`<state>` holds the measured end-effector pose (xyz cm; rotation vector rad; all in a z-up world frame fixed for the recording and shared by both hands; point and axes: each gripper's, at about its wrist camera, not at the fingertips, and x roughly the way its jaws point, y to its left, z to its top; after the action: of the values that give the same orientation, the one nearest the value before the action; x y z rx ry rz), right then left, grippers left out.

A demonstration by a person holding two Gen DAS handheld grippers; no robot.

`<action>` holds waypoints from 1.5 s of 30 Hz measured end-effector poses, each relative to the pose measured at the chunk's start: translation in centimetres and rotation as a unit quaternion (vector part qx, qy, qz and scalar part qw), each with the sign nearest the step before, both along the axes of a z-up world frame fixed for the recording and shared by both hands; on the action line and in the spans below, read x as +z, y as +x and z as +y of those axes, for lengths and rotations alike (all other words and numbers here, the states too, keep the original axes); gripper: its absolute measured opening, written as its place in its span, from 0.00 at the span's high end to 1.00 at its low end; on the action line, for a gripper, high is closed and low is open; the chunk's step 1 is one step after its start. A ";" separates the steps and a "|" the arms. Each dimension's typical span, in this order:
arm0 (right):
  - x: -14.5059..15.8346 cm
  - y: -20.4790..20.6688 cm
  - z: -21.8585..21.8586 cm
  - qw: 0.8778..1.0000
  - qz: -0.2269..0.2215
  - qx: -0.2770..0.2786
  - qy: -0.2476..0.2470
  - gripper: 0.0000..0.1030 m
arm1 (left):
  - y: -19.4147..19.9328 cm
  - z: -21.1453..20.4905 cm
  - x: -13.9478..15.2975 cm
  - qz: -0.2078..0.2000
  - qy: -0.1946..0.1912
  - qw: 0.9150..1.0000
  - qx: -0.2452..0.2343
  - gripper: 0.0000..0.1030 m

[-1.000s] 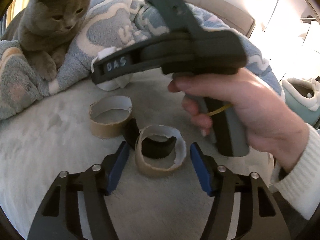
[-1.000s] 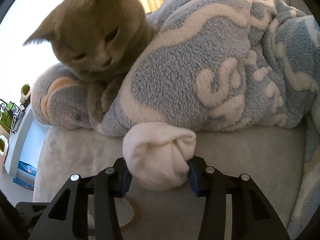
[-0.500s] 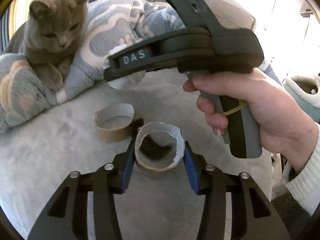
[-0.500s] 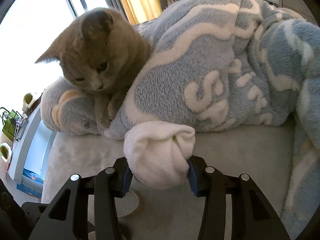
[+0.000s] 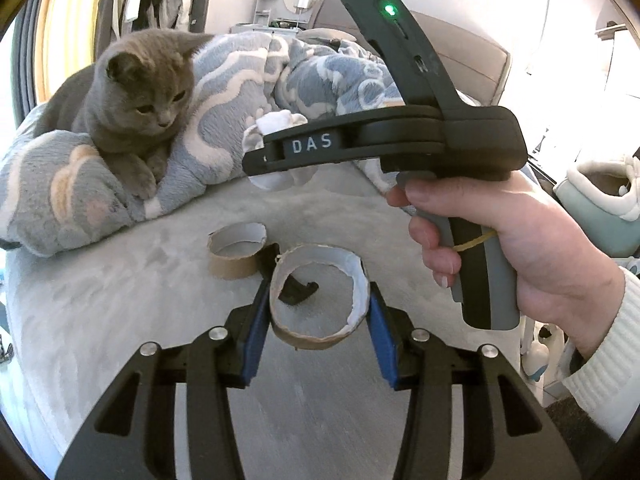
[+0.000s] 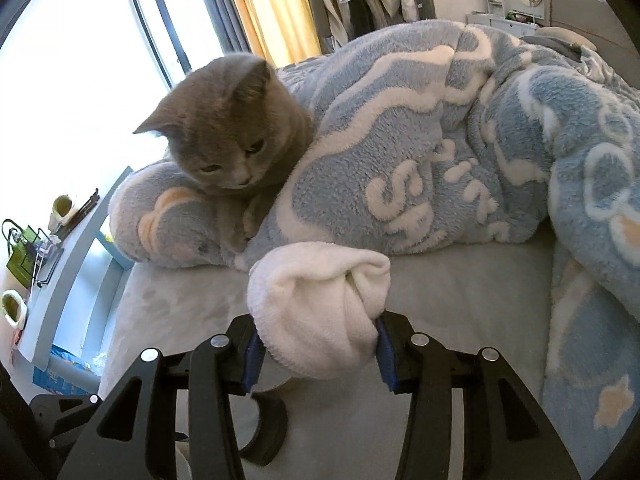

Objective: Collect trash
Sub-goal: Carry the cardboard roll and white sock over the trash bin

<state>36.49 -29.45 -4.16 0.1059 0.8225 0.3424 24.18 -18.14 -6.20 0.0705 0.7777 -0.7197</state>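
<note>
Left gripper (image 5: 318, 314) jaws have just been closing and are now clamping a torn cardboard ring (image 5: 319, 298), lifting it off the grey bed cover (image 5: 120, 300); a second ring (image 5: 236, 250) is staying down behind. Right gripper (image 6: 318, 350) is still squeezing a white fleece wad (image 6: 316, 304), raised higher than before. Grey cat (image 6: 228, 140) is watching from the blue blanket (image 6: 440, 152).

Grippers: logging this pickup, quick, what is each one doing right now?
Left gripper: just closed on the cardboard ring.
Right gripper: shut on the white fluffy sock.
</note>
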 end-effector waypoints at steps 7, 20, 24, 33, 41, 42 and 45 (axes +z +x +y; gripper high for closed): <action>1.0 -2.6 1.2 1.000 -0.010 0.005 0.004 0.55 | -2.2 1.6 1.0 -0.008 0.004 1.000 0.023 0.52; 1.4 -7.3 6.1 0.999 -0.014 0.032 0.002 0.55 | -6.4 6.5 1.9 -0.005 0.019 0.995 0.094 0.52; 1.7 -8.6 7.5 0.999 -0.018 0.040 0.003 0.55 | -7.3 8.2 2.0 0.000 0.019 0.993 0.120 0.52; 1.2 -11.4 11.2 0.998 -0.014 0.067 0.001 0.55 | -9.3 12.4 0.9 0.027 0.043 0.981 0.189 0.52; 0.5 -14.8 14.8 0.995 -0.011 0.098 -0.003 0.55 | -12.0 16.5 0.1 0.042 0.054 0.971 0.229 0.52; 0.3 -15.2 15.4 0.995 -0.010 0.103 -0.003 0.55 | -12.2 16.9 0.0 0.044 0.055 0.970 0.233 0.52; 0.1 -16.1 16.9 0.993 -0.007 0.114 -0.004 0.55 | -12.9 18.6 -0.6 0.060 0.055 0.966 0.247 0.52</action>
<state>20.40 -12.57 -4.03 0.0014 0.8247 0.5550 11.28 0.43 -6.80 -0.0673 0.9067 -0.2079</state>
